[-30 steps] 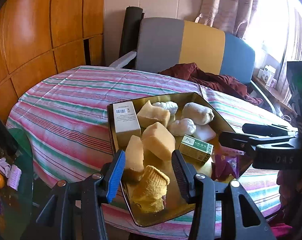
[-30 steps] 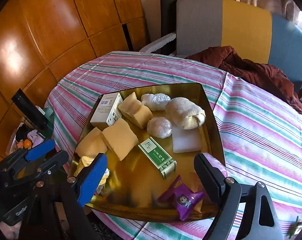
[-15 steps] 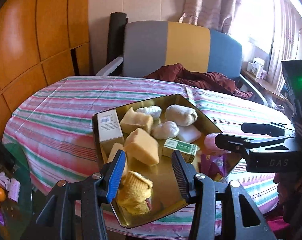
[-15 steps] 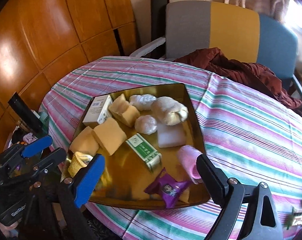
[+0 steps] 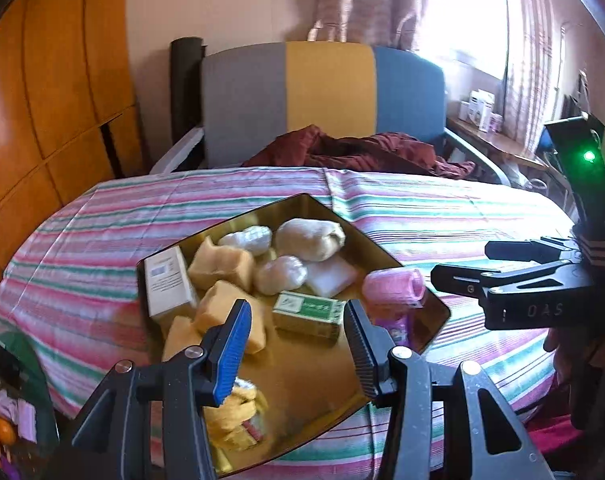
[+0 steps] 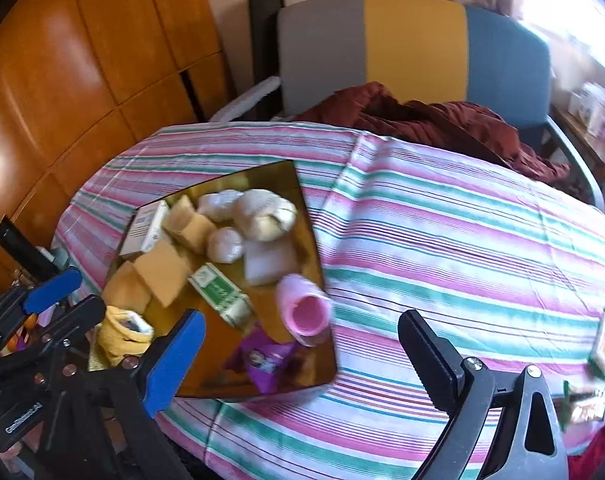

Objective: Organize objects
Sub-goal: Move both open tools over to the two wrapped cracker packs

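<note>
Left wrist view: left gripper (image 5: 296,344) hovers over the near part of the gold tray (image 5: 394,256), jaws partly spread, nothing between them. The tray sits on the striped table (image 5: 102,220) toward its near left edge. In the tray: white box (image 5: 168,280) at the left rim, yellow sponge blocks (image 5: 220,266), plastic-wrapped white bundles (image 5: 280,274), a larger beige bundle (image 5: 310,238) at the far side, green box (image 5: 308,314) mid-tray, pink roll (image 5: 394,286) at the right rim, purple wrapper (image 5: 394,324) just below it, yellow sock (image 5: 234,412) at the near corner. The right gripper's body shows at the right edge, above the table's right part. Dark red cloth (image 5: 362,152) lies on the chair (image 5: 326,88) behind the far edge.

Right wrist view: right gripper (image 6: 302,356) with jaws wide and opening, empty; between them are the tray's near right corner and bare tablecloth. The pink roll lies on its side at the tray's right rim, open end toward the camera. Small packets (image 6: 602,340) lie near the table's right edge, blurred.
</note>
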The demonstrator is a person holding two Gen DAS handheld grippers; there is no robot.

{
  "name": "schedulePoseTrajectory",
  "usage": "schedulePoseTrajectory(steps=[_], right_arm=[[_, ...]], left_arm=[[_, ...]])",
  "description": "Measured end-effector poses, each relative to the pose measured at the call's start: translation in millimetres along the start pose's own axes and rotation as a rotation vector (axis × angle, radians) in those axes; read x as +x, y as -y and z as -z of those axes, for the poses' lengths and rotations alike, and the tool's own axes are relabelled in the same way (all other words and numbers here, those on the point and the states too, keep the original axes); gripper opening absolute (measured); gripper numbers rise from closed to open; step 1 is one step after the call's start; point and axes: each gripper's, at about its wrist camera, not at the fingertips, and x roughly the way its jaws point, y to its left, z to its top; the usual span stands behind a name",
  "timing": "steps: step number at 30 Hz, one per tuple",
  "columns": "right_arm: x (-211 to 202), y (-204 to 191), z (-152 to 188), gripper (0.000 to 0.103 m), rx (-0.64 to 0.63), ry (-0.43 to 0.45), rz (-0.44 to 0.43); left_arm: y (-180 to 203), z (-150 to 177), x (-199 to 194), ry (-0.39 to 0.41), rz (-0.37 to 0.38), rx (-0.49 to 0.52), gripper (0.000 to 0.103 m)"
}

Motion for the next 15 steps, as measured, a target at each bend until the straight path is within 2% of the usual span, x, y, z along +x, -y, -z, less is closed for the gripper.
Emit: schedulePoseTrajectory(steps=[11, 15], right_arm=[[-14, 71, 9, 0.099, 0.118, -0.006, 0.116], [-26, 110, 12, 0.099, 0.181, 0.002, 0.175]], left_arm=[[39, -15, 9, 0.007, 0.082, 0.094, 0.049], [53, -20, 12, 0.008, 0.105, 0.119, 0.049]])
